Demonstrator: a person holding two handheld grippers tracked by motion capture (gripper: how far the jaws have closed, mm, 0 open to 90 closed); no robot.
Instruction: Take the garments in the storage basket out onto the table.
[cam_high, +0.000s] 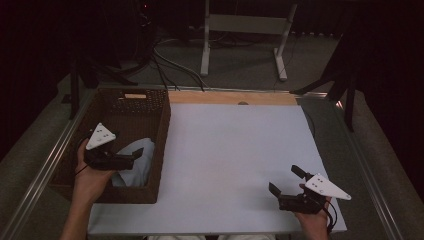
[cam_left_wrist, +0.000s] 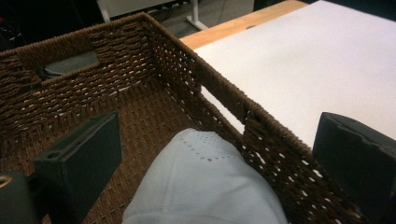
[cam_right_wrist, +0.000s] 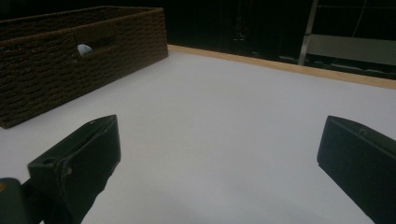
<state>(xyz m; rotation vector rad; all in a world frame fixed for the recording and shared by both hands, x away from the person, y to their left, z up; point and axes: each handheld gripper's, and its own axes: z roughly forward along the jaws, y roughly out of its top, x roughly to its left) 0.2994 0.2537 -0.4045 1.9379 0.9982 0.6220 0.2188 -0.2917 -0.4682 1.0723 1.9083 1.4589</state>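
Note:
A dark brown wicker basket (cam_high: 163, 125) stands on the left side of the table. Inside it lies a pale blue-white cloth (cam_high: 136, 167), bunched against the near right wall. My left gripper (cam_high: 136, 156) hovers over the basket's near half with its jaws open, and the cloth (cam_left_wrist: 205, 186) lies just below and between them without being held. One jaw hangs past the basket wall (cam_left_wrist: 261, 135). My right gripper (cam_high: 284, 179) sits open near the front right of the white table top (cam_high: 235, 150), with nothing between its jaws. From the right gripper (cam_right_wrist: 217, 158) view, the basket (cam_right_wrist: 46, 74) is far left and the cloth (cam_right_wrist: 84, 49) peeks through its handle hole.
A wooden strip (cam_high: 230, 97) runs along the table's far edge. Metal rails (cam_high: 40, 170) border both sides. Beyond the table stand white desk legs (cam_high: 205, 45), dark stands and floor cables (cam_high: 170, 65). The white surface between basket and right gripper is bare.

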